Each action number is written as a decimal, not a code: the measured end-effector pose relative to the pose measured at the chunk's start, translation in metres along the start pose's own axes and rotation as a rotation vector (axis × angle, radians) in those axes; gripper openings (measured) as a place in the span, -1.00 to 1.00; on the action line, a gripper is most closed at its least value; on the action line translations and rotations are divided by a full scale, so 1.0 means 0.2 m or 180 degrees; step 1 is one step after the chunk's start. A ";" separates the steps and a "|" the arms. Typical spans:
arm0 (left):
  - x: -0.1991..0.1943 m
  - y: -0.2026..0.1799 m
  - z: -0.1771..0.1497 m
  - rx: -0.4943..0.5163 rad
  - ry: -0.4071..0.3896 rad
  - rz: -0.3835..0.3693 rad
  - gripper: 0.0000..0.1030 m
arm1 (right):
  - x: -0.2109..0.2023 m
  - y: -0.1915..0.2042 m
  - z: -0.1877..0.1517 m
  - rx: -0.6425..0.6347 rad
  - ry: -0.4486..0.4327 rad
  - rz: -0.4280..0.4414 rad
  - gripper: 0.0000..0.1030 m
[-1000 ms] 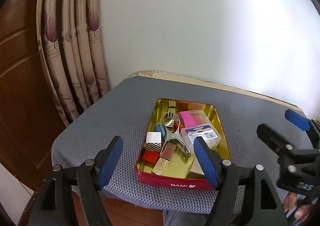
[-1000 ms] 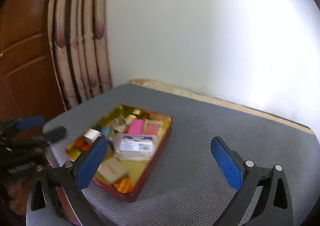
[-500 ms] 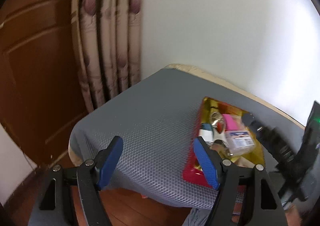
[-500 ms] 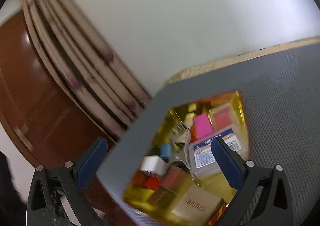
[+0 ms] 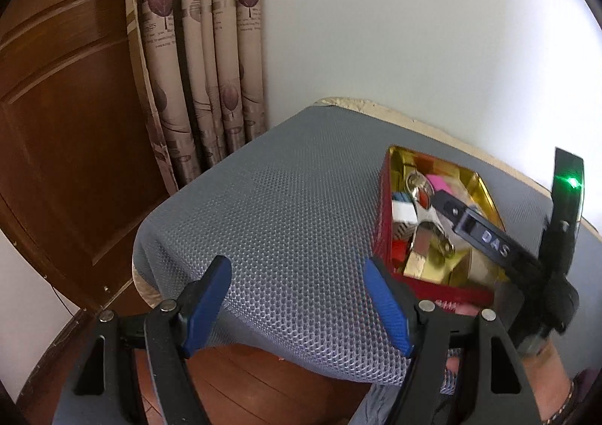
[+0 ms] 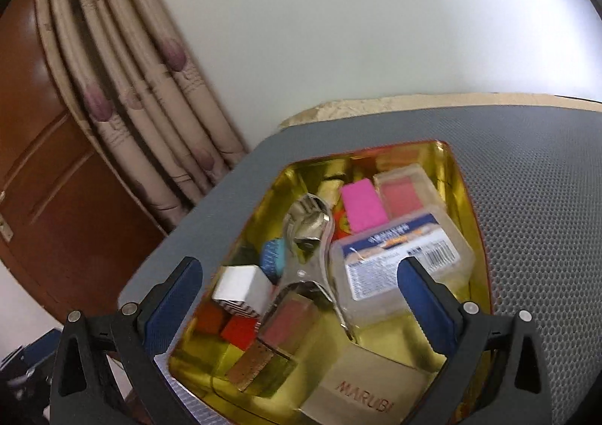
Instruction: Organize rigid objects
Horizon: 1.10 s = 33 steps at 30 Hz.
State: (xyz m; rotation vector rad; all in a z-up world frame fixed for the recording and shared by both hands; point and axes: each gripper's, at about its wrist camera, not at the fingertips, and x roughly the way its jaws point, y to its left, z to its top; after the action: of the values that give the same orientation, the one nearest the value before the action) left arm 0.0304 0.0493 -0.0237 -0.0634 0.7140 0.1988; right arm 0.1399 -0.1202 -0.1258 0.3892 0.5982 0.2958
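Observation:
A red tin (image 5: 382,221) with a gold inside (image 6: 468,199) sits on the grey mesh mat (image 5: 286,206). It holds a labelled clear plastic box (image 6: 402,267), a pink eraser (image 6: 363,208), a silver metal clip (image 6: 308,236), a white block with striped sides (image 6: 242,284), red blocks (image 6: 239,331) and a beige MARUBI box (image 6: 361,391). My right gripper (image 6: 301,293) hangs open just above the tin's contents, nothing between its fingers. In the left wrist view its black body (image 5: 485,236) reaches over the tin. My left gripper (image 5: 297,297) is open and empty over the mat's near left corner.
A second clear box with pink contents (image 6: 404,191) lies at the tin's far end. Beige curtains (image 5: 203,60) and a wooden door (image 5: 64,131) stand to the left, a white wall behind. A person's wrist (image 5: 557,387) shows at the lower right.
The right gripper has come down and forward over the tin, rolling as it went. The left gripper has swung left, so the tin now sits at the right of its view.

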 end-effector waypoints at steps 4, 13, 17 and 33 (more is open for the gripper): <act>-0.01 -0.04 -0.01 0.0042 -0.0006 -0.0031 0.46 | -0.05 -0.06 0.02 0.0020 -0.0039 0.0002 1.00; -0.13 -0.20 -0.01 0.0229 -0.0192 -0.0258 0.46 | -0.52 0.06 -0.03 -0.0898 -0.0448 -0.0536 1.00; -0.21 -0.32 0.02 0.0303 -0.0353 -0.0247 0.46 | -0.66 0.09 -0.09 -0.1136 -0.0519 -0.0879 1.00; -0.14 -0.49 0.07 0.0361 -0.0602 -0.0349 0.46 | -0.87 0.02 -0.01 -0.0752 -0.0757 -0.1136 0.99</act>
State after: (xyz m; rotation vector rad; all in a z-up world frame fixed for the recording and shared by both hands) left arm 0.0381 -0.0501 0.0041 0.0246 0.5304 0.0580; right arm 0.0014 -0.1811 -0.0410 0.0830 0.3837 -0.0240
